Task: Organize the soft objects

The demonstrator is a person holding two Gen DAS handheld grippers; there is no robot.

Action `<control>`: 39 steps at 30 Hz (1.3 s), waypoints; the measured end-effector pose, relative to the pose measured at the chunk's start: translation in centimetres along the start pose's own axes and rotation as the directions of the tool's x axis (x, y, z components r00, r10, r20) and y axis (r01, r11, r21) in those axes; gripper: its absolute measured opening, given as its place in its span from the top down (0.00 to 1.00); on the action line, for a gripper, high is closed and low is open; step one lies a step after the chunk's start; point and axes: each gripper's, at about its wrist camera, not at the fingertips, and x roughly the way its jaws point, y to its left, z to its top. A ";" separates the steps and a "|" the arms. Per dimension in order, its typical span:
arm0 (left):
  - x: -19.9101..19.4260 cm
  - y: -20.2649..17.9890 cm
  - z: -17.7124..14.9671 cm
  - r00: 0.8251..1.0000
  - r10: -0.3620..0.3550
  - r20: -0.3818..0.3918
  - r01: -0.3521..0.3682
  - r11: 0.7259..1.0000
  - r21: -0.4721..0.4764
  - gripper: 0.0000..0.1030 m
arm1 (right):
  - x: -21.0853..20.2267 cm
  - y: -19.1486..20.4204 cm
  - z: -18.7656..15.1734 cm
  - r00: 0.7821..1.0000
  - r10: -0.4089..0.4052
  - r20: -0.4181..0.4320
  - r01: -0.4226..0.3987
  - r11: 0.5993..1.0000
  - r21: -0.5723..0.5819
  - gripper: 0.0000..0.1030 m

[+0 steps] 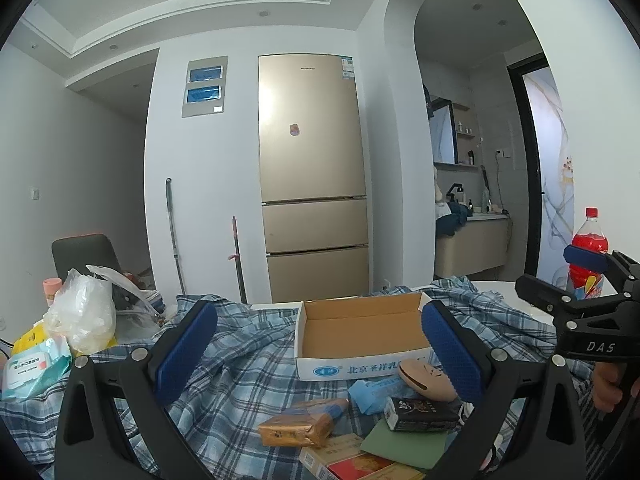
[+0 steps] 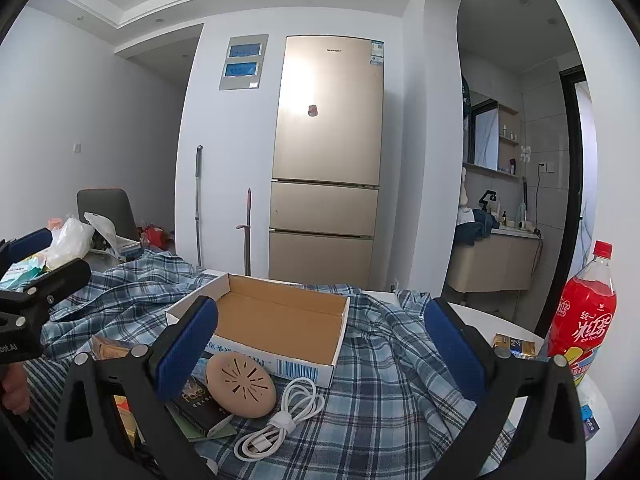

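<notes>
A blue-and-white plaid cloth (image 1: 256, 364) lies rumpled across the table, filling the lower half of both views; its folds run mostly from lower left to upper right in the right wrist view. On it sits an open, shallow white cardboard box with a brown inside (image 1: 362, 326). In the left wrist view the box's long axis runs left to right across the middle of the frame; in the right wrist view it is seen at a slant, its long axis running from upper left to lower right.

The left gripper (image 1: 320, 354) has its blue-padded jaws spread wide, nothing between them, at the bottom of its own view. The right gripper (image 2: 320, 354) stands the same way, jaws released and holding nothing.

Just in front of the box lies a round tan perforated disc (image 2: 241, 385), touching its near wall in the right wrist view. Beside the disc, lower centre, is a coiled white cable (image 2: 280, 420); to the disc's lower left lies a small dark box (image 2: 200, 404). In the left wrist view a tan foil-wrapped packet (image 1: 296, 426) lies at bottom centre. A red drink bottle (image 2: 582, 320) stands upright at the right edge. A crumpled clear plastic bag (image 1: 82, 312) sits at the left. A gold-coloured tall refrigerator (image 1: 312, 176) stands behind.
</notes>
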 end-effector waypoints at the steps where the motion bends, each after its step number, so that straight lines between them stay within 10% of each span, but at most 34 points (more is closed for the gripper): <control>1: 0.0 0.0 0.0 1.000 -0.002 0.000 0.002 1.000 0.000 0.00 | 0.4 0.1 -0.2 1.000 -0.001 -0.003 0.001 1.000 -0.003 0.00; 18: -0.1 -0.3 -0.2 1.000 -0.029 0.005 0.029 1.000 0.006 0.00 | 0.6 0.3 -0.1 1.000 -0.007 -0.019 0.006 1.000 -0.017 0.00; 39: -1.1 -0.9 -0.3 0.994 0.098 0.056 -0.100 0.994 0.047 0.00 | 0.0 0.8 0.0 1.000 0.005 0.021 -0.004 0.999 -0.033 0.00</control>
